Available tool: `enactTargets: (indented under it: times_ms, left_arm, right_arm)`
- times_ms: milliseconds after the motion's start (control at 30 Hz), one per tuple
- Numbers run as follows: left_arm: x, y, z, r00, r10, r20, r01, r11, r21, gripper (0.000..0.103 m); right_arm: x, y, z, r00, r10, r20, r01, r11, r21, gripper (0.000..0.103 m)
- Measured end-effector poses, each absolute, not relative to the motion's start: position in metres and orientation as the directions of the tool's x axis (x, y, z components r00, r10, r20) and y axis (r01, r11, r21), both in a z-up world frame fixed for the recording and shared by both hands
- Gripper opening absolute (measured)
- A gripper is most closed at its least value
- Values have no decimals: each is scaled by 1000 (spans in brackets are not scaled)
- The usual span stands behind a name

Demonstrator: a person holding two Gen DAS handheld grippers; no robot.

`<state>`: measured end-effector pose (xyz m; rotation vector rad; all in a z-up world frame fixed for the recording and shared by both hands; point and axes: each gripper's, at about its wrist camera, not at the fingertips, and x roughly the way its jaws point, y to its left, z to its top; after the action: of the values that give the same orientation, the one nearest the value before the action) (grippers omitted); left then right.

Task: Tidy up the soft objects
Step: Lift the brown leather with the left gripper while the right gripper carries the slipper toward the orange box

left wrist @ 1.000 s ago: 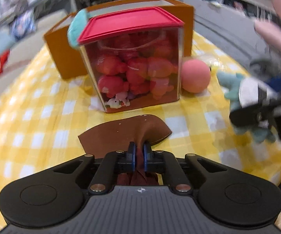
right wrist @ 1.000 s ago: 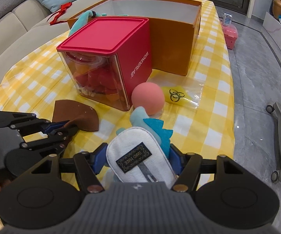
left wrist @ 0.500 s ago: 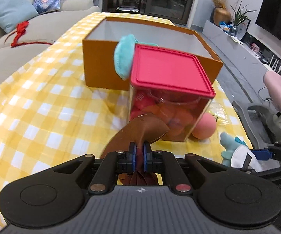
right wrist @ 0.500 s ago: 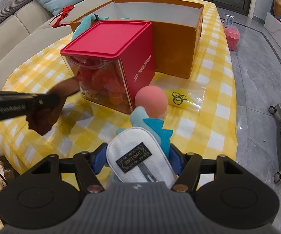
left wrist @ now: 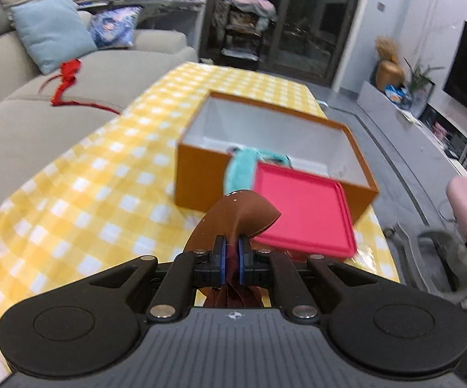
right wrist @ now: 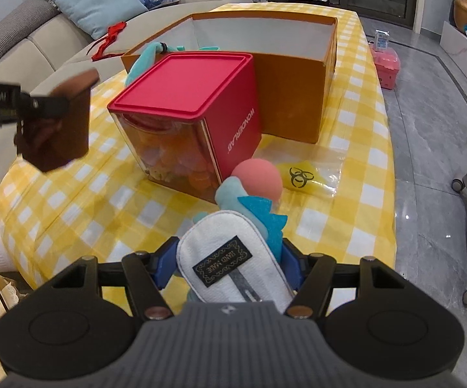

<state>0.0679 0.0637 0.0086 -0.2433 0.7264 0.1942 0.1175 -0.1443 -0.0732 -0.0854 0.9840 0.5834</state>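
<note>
The left tongs (left wrist: 231, 253) have gone up off the surface (left wrist: 81, 200) with the brown cloth (left wrist: 236, 215); they are pinched tight on it, and it hangs in the air near the red-lidded box (right wrist: 184, 87); the right tongs (right wrist: 230, 266) have stayed put, clamped on the blue and white soft toy (right wrist: 230, 258) above the surface; the pink ball (right wrist: 256, 177) sits just past it; the orange box (right wrist: 293, 97) stands open behind.

Yellow-and-white checked tablecloth (right wrist: 81, 207); orange box (right wrist: 293, 97), white inside; red lid (right wrist: 184, 82); brown cloth (left wrist: 233, 216); teal-and-white plush (right wrist: 233, 252); pink ball (right wrist: 257, 177).
</note>
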Motion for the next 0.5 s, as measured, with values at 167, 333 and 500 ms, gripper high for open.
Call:
enactTargets:
  times_ms: [167,333,500]
  left_arm:
    - [85,84,6,716,66,-695,-282,938,-201,8]
    - [121,93,-19,646,44,-762,-290,938,-191,8]
    - [149,92,-22,639,-5,-769,-243,947,-208,8]
  right_arm:
    - [118,-147,-74,410,428,-805,-496,846,197,65]
    - [120,-151,-77,404,424,-811,-483,852,205,65]
    - [124,-156,-80,395,422,-816,-469,856,216,65]
